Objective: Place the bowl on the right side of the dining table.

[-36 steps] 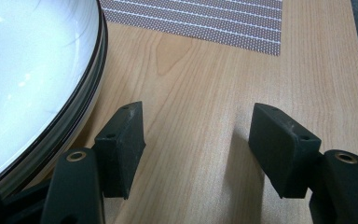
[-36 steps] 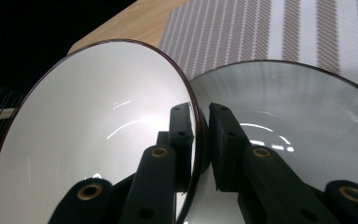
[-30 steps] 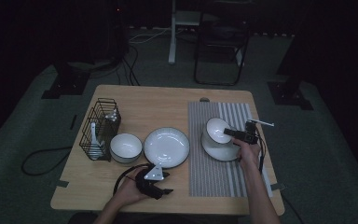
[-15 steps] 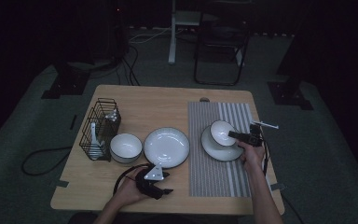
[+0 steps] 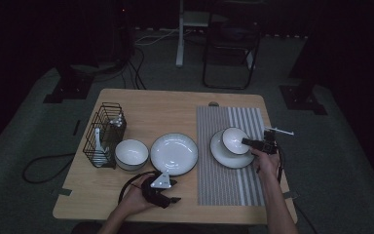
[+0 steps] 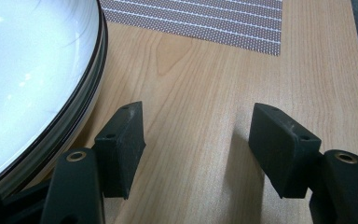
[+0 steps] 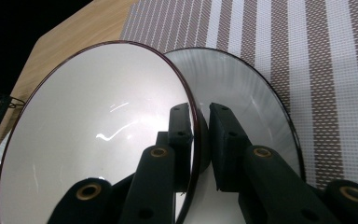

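On the right side of the desk point(image 5: 175, 109), over the striped mat point(image 5: 230, 161), the right gripper point(image 5: 251, 143) holds a small white bowl point(image 5: 235, 140) by its rim. In the right gripper view the two black jaws are closed on the thin wall of this bowl point(image 7: 98, 135), one jaw inside and one outside. The bowl is tilted and sits above a white plate with a dark edge point(image 5: 230, 155), which lies flat on the mat; whether the bowl touches the plate I cannot tell.

Near the front edge of the desk, on the left, the left gripper point(image 5: 175, 192) rests low in the person's hand. Its jaws stand wide apart with only bare wood between them, as the left gripper view shows point(image 6: 196, 140). Just beside its left jaw is the rim of a bigger white plate point(image 6: 32, 79), which lies in the middle of the desk point(image 5: 174, 153).

Left of this plate stands another white bowl point(image 5: 131, 152), and further left a black wire rack point(image 5: 104, 134) with some cutlery inside.
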A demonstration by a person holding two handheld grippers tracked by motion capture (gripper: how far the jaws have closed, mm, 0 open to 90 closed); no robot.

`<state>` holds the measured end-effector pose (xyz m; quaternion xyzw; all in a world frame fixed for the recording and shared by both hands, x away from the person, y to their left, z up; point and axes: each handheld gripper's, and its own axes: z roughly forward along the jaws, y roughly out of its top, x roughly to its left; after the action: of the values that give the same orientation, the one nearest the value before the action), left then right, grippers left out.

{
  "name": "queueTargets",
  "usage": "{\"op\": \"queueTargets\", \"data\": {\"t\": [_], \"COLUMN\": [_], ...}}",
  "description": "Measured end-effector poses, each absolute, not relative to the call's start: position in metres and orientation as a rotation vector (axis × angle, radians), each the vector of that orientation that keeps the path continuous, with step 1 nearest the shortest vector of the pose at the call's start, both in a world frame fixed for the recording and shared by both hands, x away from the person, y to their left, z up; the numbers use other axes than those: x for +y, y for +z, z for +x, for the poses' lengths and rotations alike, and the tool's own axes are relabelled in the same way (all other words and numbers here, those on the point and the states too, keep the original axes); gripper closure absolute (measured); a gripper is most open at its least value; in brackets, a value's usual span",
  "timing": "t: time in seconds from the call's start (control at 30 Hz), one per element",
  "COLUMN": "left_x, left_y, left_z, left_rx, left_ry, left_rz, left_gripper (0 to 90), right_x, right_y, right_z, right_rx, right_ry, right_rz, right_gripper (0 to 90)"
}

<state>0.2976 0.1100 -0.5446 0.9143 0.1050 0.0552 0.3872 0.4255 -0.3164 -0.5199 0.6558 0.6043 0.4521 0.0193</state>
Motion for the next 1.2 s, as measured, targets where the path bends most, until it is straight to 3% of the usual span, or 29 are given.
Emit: {"op": "queueTargets", "data": {"t": [1.2], "left_x": [0.11], "left_y": [-0.5447], "left_z": [0.2977], "left_rx": [0.267], "left_ry": [0.14], "left_rz": [2.326], "left_gripper": [36.7], "right_x": [-0.3129], "right_y": [-0.5102], "right_z": [0.4193], "right_rx": [1.895], "right_ry": [1.263], "right_rz": [1.955], "right_gripper": [79.3]}}
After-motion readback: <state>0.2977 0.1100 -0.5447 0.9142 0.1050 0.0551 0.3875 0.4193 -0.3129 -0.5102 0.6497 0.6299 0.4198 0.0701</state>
